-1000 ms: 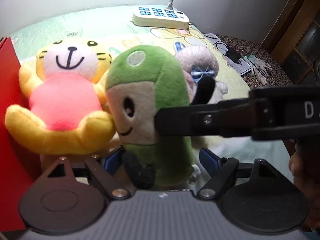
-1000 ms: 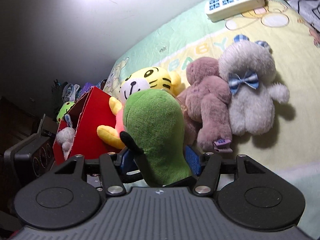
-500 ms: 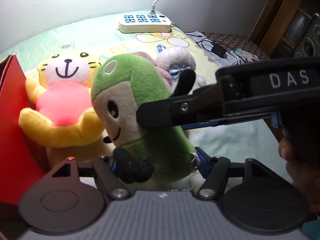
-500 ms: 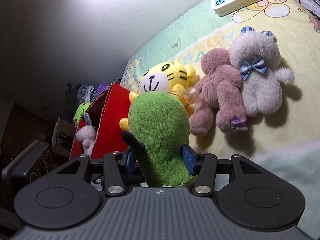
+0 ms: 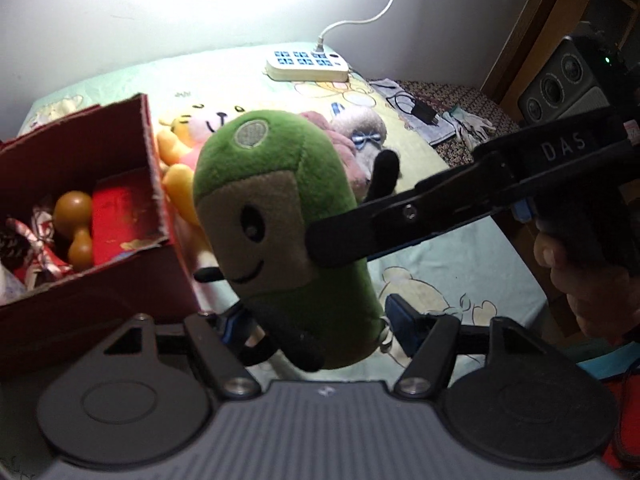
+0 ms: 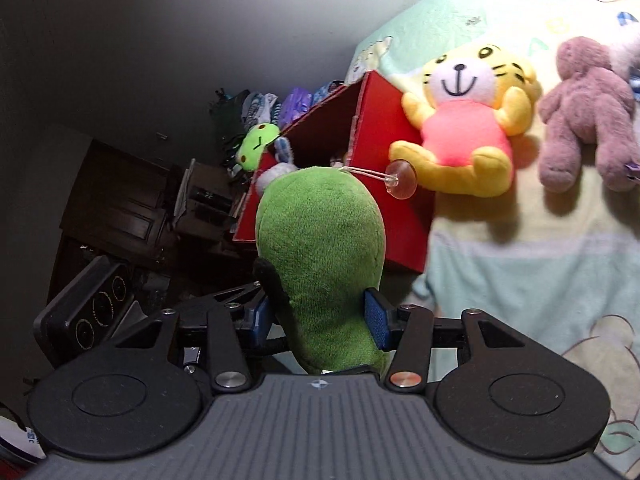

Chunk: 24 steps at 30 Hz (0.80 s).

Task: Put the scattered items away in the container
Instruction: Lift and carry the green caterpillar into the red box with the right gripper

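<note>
A green plush toy point(image 5: 280, 216) with a tan face hangs in the air beside the red box point(image 5: 120, 280). My right gripper point(image 6: 316, 316) is shut on its lower body, seen from behind point(image 6: 320, 248); it reaches in from the right in the left wrist view point(image 5: 340, 240). My left gripper point(image 5: 316, 320) has its blue pads on either side of the toy's base, apart from it. The box holds a brown gourd-shaped toy point(image 5: 76, 224) and other small items. A yellow tiger plush point(image 6: 468, 120) lies against the box.
A mauve bear point(image 6: 580, 112) and a grey bear with a blue bow point(image 5: 360, 132) lie on the pale bedsheet. A white power strip point(image 5: 308, 66) lies at the back. A charger and gloves point(image 5: 440, 116) lie to the right. A speaker point(image 6: 88, 312) stands off the bed's left side.
The green toy has been lifted off the bed and carried left toward the red box. The box's open inside has come into the left wrist view.
</note>
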Available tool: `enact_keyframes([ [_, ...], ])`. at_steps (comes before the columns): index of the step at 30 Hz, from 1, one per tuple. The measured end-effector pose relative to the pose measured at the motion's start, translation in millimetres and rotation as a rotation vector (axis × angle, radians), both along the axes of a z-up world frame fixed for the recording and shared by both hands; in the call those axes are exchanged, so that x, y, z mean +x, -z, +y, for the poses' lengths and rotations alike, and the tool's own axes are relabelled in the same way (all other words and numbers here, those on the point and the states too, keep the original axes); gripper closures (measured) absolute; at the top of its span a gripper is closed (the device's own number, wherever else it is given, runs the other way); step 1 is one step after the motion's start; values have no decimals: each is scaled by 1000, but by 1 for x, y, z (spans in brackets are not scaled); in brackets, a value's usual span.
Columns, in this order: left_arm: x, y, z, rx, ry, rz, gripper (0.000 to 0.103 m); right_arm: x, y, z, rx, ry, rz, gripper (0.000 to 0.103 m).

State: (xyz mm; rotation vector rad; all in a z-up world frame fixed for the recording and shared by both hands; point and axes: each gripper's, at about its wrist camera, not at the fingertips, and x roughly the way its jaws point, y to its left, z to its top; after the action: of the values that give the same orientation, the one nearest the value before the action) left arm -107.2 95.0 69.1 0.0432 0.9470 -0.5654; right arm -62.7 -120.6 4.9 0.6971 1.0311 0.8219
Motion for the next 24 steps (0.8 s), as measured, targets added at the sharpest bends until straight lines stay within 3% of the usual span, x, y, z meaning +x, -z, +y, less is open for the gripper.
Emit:
enact_keyframes([
  [5,0,-31,49,-31,-76,-94,35,15,-22,42,50,-32,-58,52],
  [11,22,-45,97,-26,-159,-180,34,42,-35,94,68,-18,-130,52],
  [16,59,-35,139,-70,-200,-148,35,67,-30,134,33,31,-167,52],
  [24,108,2,171,-3,-211,-106,35,104,-1,180,1,125,-118,53],
])
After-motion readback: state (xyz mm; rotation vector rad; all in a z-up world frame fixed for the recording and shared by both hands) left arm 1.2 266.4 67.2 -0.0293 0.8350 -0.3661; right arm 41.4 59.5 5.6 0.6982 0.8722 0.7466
